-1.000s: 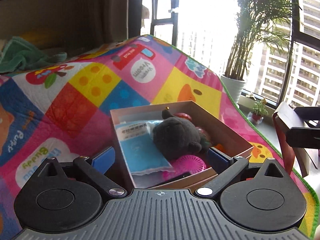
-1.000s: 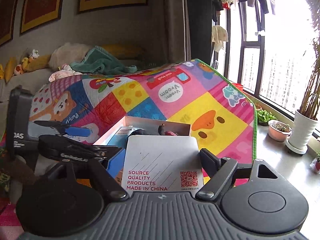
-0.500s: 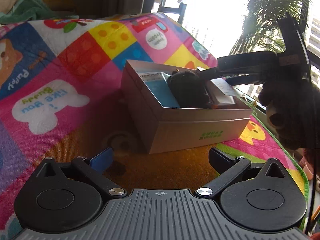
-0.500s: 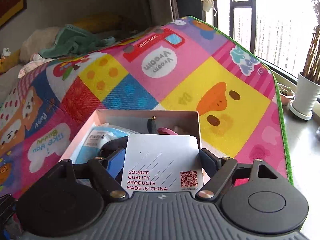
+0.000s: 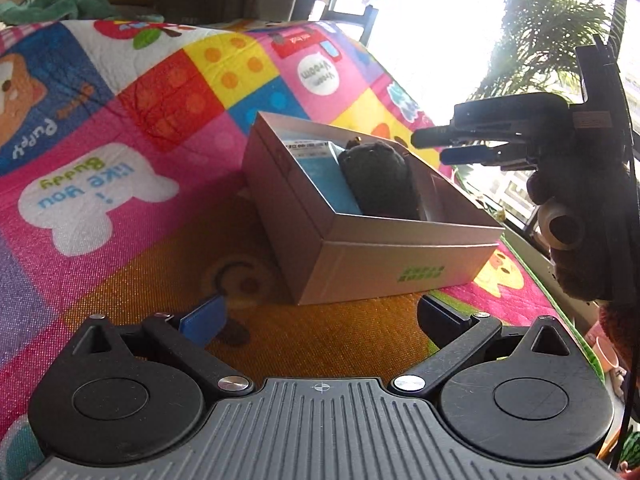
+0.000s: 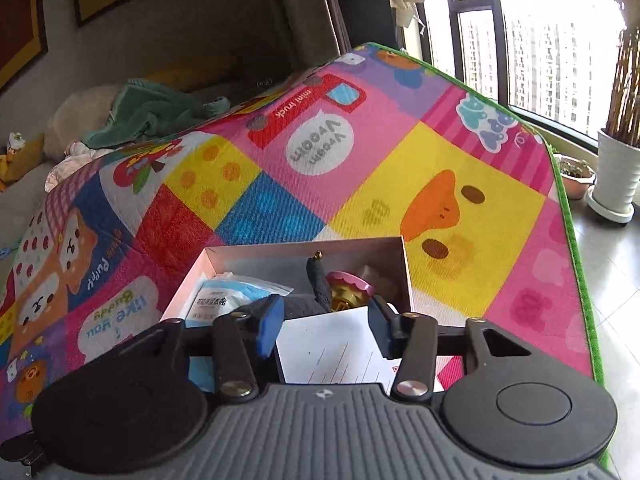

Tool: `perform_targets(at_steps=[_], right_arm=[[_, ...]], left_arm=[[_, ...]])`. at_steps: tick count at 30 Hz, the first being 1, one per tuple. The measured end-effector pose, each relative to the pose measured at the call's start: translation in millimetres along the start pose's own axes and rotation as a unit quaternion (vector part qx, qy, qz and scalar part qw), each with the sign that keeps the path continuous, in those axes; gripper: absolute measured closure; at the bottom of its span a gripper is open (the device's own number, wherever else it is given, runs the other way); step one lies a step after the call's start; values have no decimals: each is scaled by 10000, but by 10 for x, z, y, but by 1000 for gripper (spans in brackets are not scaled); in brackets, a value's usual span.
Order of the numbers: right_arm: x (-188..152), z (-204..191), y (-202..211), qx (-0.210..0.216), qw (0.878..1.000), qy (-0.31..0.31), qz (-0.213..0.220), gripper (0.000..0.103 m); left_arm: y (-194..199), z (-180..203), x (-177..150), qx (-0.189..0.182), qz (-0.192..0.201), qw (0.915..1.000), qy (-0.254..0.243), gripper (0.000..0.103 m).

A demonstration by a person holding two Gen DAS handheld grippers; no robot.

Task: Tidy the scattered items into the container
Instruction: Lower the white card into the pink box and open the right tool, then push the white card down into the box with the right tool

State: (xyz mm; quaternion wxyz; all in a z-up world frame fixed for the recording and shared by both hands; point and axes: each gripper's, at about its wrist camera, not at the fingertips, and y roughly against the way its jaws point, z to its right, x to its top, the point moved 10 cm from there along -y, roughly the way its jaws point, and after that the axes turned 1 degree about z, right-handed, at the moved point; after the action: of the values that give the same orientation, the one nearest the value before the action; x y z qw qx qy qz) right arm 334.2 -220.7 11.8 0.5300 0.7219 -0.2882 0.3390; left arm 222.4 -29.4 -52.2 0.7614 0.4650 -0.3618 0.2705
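An open grey cardboard box (image 5: 380, 268) stands on the play mat. Inside lie a dark plush toy (image 5: 376, 176), a blue packet (image 5: 320, 172) and a pink toy (image 6: 348, 284). My left gripper (image 5: 320, 308) is open and empty, low over the mat just in front of the box. My right gripper (image 6: 324, 312) hovers over the near end of the box (image 6: 304, 246), and its jaws are closing. A white printed card (image 6: 332, 348) lies tilted below the fingers, and the pads do not press on it. In the left wrist view the right gripper (image 5: 430, 147) hangs above the box's far right side.
The colourful play mat (image 6: 400, 152) ends in a green edge at the right, with tiled floor beyond. A white plant pot (image 6: 616, 176) and small pots stand by the window. A green towel (image 6: 152, 112) lies on the sofa behind.
The right gripper's jaws have narrowed, and the white card has left them and now lies lower, over the box's contents. The left gripper sank from above the box to the mat in front.
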Motion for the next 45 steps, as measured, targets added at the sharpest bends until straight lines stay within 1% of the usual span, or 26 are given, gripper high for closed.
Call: perform_targets(at_steps=[3,4,6,7,8,10,11,13,15,18,19,20,24,26,28,30,32,34,36,37,39,41,42,43,44,45], right_arm=[[-63,48,-5,123,9991,-405,25,61],[-86,27,21,267,9981,-552,-16,60],[-115,-67,82,808,9928,-872,-142,60],[-114,-105,103,986,9902,-975,-192,60],[-99,-120,122,1039,9890,-1033,-191,60],[-33,-133,190,983,9902,-987,-36,60],[3,-140,230,895,9923,-849,71,60],[47,-131,295,576,9971,-449,223,60],[44,-39,323,227,9991,-203,307,60],[6,252,344,-378,9975,-263,540,61],[-12,373,341,-546,9962,-325,599,61],[-41,470,322,-608,9956,-445,556,61],[-227,636,162,-272,9944,-1017,57,61],[-242,600,168,-17,9923,-1238,7,61],[-229,511,213,239,9903,-1365,-10,60],[-232,427,223,302,9901,-1367,-103,56],[-257,405,234,345,9886,-1456,-160,56],[-267,364,283,257,9909,-1318,-94,59],[-238,290,360,-5,9962,-855,147,60],[-235,239,374,82,9970,-758,130,60],[-256,133,371,726,9913,-1080,-177,60],[-247,42,395,1169,9843,-1291,-276,60],[-218,14,421,1154,9857,-1215,-179,60],[-177,-2,452,995,9898,-1024,0,60],[-135,-16,479,778,9940,-747,192,54],[-105,-48,486,616,9968,-418,292,39]], left_arm=[[-3,-12,3,7,-11,10000,39,0],[-5,-12,3,6,-17,10000,40,0],[-11,-13,2,-1,-34,10000,49,0],[-14,-16,1,-4,-40,10000,60,0],[-16,-19,2,-6,-43,10000,71,0],[-14,-25,3,-4,-40,10000,81,0],[-13,-26,3,-5,-39,10000,82,0],[-13,-28,6,-5,-44,10000,88,0],[-9,-26,11,-5,-38,10000,84,0],[7,-1,15,46,18,10000,-13,0],[18,25,13,94,70,9999,-118,0],[31,70,10,149,135,9994,-283,0],[51,291,-30,263,285,9941,-1013,0],[49,338,-46,268,289,9926,-1151,0],[37,333,-57,269,247,9930,-1127,0],[23,306,-65,264,197,9940,-1039,0],[17,294,-70,264,178,9945,-1002,0],[14,298,-78,269,175,9943,-1019,0],[5,298,-81,275,164,9941,-1037,0],[1,296,-82,277,158,9941,-1034,0],[-2,291,-88,278,147,9944,-1012,0],[-9,285,-92,278,131,9946,-991,0],[-12,283,-94,280,123,9947,-985,0],[-15,283,-97,281,116,9947,-982,0],[-16,281,-99,282,112,9947,-979,0],[-17,281,-100,281,112,9947,-979,0]])
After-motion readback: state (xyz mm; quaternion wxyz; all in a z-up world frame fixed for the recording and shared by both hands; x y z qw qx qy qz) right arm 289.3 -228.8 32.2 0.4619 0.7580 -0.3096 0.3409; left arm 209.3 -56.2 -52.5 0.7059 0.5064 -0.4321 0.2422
